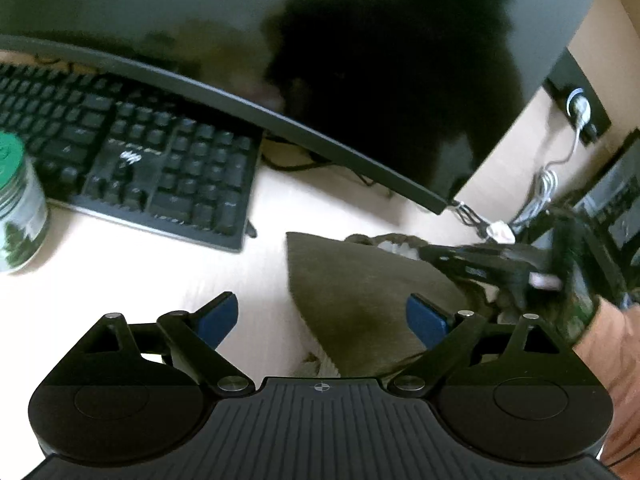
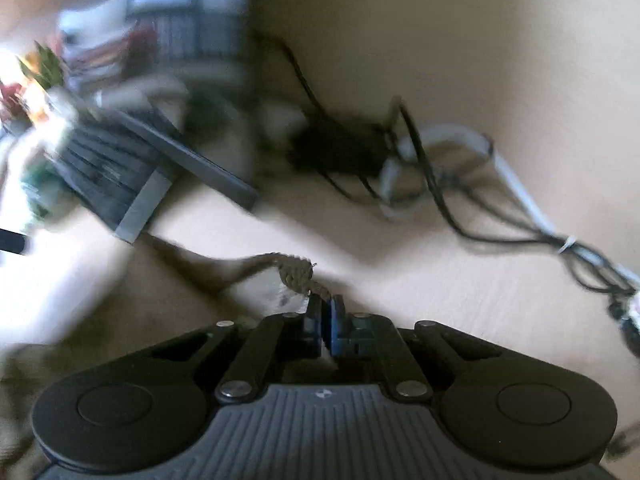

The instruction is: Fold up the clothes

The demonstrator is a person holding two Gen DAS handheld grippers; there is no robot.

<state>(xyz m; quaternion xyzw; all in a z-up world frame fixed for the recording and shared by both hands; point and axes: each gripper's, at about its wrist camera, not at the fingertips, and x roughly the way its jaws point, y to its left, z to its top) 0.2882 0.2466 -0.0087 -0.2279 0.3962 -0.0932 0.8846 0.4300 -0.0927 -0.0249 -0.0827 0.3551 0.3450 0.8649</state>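
An olive-green garment [image 1: 360,300] lies in a heap on the pale desk [image 1: 160,280]. My left gripper [image 1: 322,316] hovers over its left edge with the jaws wide open. The left blue pad [image 1: 218,316] is above bare desk and the right pad is above the cloth, pressing on nothing. In the right wrist view my right gripper [image 2: 326,306] is shut on a ribbed edge of the garment [image 2: 296,270]; more cloth trails down to the lower left. The left wrist view shows the right gripper [image 1: 432,252], blurred, at the garment's far side, held by a person's hand [image 1: 608,340].
A black keyboard [image 1: 140,160] and a large dark monitor [image 1: 360,60] stand just behind the garment. A green-lidded jar [image 1: 16,208] sits at the left edge. Tangled black and white cables [image 2: 440,160] lie on the desk to the right, near a wall socket [image 1: 578,108].
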